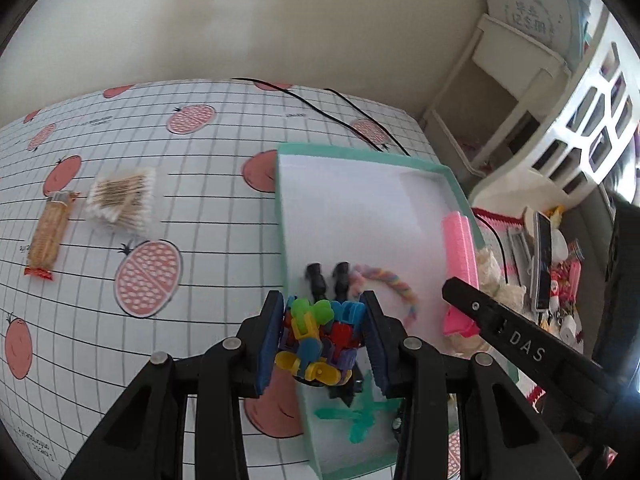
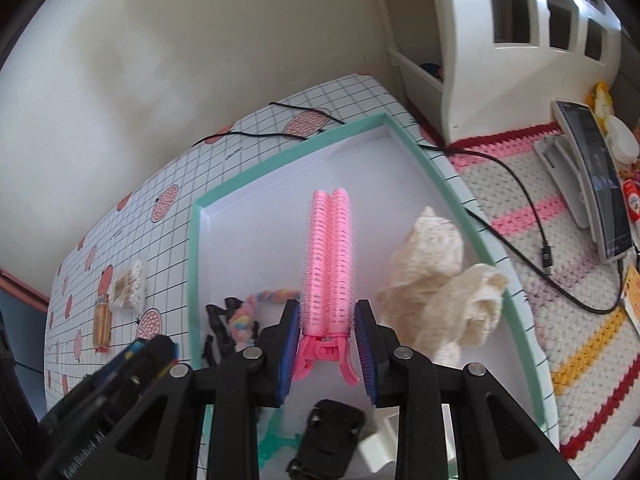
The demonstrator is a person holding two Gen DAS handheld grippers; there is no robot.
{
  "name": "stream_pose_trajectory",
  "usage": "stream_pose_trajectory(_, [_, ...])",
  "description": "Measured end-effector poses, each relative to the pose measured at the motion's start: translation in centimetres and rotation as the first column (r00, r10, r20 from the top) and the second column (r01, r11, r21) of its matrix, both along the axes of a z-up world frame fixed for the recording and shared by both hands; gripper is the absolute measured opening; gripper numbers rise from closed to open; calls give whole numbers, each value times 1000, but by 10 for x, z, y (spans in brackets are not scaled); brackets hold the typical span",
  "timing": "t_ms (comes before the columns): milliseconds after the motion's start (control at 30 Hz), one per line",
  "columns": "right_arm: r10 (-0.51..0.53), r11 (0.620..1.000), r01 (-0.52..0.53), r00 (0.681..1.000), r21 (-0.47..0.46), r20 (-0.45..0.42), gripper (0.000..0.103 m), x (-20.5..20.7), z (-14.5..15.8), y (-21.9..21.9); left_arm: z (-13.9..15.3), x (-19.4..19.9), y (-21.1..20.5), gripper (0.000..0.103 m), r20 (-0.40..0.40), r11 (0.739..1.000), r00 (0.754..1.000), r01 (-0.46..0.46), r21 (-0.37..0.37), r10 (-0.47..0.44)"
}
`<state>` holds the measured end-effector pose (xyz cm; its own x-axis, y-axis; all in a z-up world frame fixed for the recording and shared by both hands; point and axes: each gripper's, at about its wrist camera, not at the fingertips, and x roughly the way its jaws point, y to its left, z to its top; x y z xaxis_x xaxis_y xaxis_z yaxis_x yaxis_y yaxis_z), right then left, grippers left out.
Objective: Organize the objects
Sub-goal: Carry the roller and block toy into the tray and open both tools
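Note:
My left gripper [image 1: 322,305] is shut on a bundle of multicoloured plastic pieces [image 1: 316,336], held over the near left edge of a white box with a teal rim [image 1: 360,152]. My right gripper [image 2: 326,312] is shut on a pink hair-roller clip [image 2: 330,248], which points forward above the box floor [image 2: 256,240]. The same clip [image 1: 460,240] shows at the box's right side in the left wrist view. Inside the box lie black clips [image 1: 326,280], a rainbow hair tie [image 1: 396,284], a cream fluffy cloth [image 2: 440,280], a black toy car [image 2: 328,436] and a green plastic piece [image 1: 356,420].
A pack of cotton swabs [image 1: 122,200] and a cracker packet [image 1: 48,240] lie on the gridded tablecloth to the left of the box. A black cable [image 2: 512,184] runs past the box's right rim over a crocheted mat. A phone on a stand [image 2: 596,184] and white shelving [image 2: 520,40] are at the right.

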<state>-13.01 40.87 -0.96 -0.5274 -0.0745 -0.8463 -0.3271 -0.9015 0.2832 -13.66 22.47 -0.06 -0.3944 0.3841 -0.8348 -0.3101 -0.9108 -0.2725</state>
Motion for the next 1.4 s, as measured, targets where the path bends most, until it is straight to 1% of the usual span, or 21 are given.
stream_pose_trajectory(200, [-7,1000,7,1000,-9,8,29,2,-3,4,-10,12,22,41,25,998,998,56,-16,-55])
stream_pose_trajectory(267, [-1,1000,1,1000,-7,9,29,1,-4,1,-11,15,25,41,28,998,997,66,-25,-65])
stream_pose_trajectory(367, [12,1000,-12,1000,2,10,30,1,-4,-2,-12,16,26,41,38,997,997,74,-18,-74])
stream_pose_trajectory(433, [26,1000,-26,1000,3,10,32,0,-4,-5,-12,16,26,41,39,997,996,79,-18,-79])
stream_pose_trajectory(567, [44,999,-44,999,13,19,32,-1,-7,-9,-12,13,24,42,50,997,996,76,-12,-76])
stream_pose_trajectory(633, [47,999,-47,999,9,14,36,-1,-7,-10,-12,12,23,45,54,997,996,74,-17,-73])
stream_pose_trajectory(667, [49,999,-49,999,10,11,40,-1,-6,-11,-12,12,23,47,55,997,996,73,-15,-72])
stream_pose_trajectory(700, [48,999,-49,999,17,8,40,-2,-5,-12,-12,12,22,47,57,997,996,73,-13,-72])
stream_pose_trajectory(1200, [50,998,-49,999,30,-7,40,-1,-2,-16,-10,7,11,47,54,998,996,68,-7,-68])
stream_pose_trajectory(1300, [48,998,-48,999,27,-17,40,-1,0,-16,-7,6,6,47,52,998,997,64,1,-63])
stream_pose_trajectory(1400, [51,998,-50,998,29,-22,40,-1,2,-17,-4,1,-3,47,57,999,998,39,25,-40])
